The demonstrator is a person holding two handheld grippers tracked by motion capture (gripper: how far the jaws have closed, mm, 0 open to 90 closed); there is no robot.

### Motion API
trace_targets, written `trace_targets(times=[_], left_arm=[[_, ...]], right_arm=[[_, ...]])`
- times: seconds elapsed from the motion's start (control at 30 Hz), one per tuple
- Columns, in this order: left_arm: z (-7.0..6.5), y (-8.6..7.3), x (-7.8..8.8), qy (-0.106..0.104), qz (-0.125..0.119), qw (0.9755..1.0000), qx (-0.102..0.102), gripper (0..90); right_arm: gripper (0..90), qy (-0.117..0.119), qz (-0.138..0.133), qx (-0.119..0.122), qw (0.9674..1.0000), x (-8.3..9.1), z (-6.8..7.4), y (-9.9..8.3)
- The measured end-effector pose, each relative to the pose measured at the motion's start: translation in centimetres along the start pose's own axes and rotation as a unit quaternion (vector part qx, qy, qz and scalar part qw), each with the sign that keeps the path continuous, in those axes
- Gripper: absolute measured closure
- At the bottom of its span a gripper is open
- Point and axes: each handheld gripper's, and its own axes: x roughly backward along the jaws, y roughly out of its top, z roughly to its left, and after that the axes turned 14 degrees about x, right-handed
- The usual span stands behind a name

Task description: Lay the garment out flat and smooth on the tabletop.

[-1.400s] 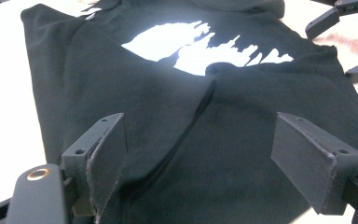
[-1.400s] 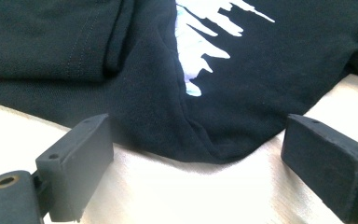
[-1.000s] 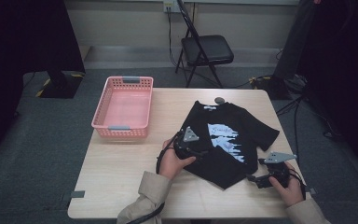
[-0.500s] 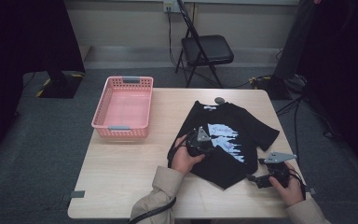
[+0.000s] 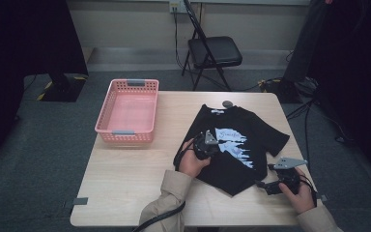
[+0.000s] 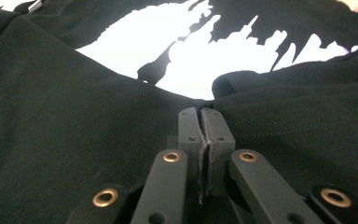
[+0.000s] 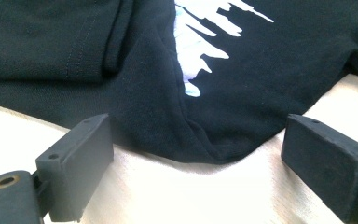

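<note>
Left gripper (image 6: 204,116): jaws just closed, pinching black T-shirt (image 5: 244,145) sleeve fold | right gripper (image 7: 200,158): agape near hem | fold grasp secured.

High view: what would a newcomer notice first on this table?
Probably the black T-shirt with its pale print, spread on the right half of the table. The left gripper sits on it, jaws just closed and pinching a fold of cloth, while the right gripper waits open at the hem. A pink basket stands at the far left.
</note>
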Motion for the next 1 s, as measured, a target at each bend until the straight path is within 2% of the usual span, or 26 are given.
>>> trace_targets(times=[0.17, 0.4, 0.63, 0.83, 1.0], left_arm=[[0.4, 0.5, 1.0, -0.009, -0.016, 0.9997, 0.013, 88.5], [1.4, 0.7, 2.7, -0.019, -0.040, 0.9979, 0.048, 88.5], [2.4, 0.9, 4.4, -0.007, -0.052, 0.9968, 0.060, 88.6], [3.3, 1.1, 5.9, -0.002, -0.075, 0.9941, 0.078, 88.6], [3.9, 1.1, 6.8, 0.006, -0.080, 0.9933, 0.083, 88.6]], right_arm=[[8.0, 0.000, 0.000, 0.000, 1.0000, 0.0, 0.0, 0.0], [8.0, 0.000, 0.000, 0.000, 1.0000, 0.0, 0.0, 0.0], [8.0, 0.000, 0.000, 0.000, 1.0000, 0.0, 0.0, 0.0], [8.0, 0.000, 0.000, 0.000, 1.0000, 0.0, 0.0, 0.0], [8.0, 0.000, 0.000, 0.000, 1.0000, 0.0, 0.0, 0.0]])
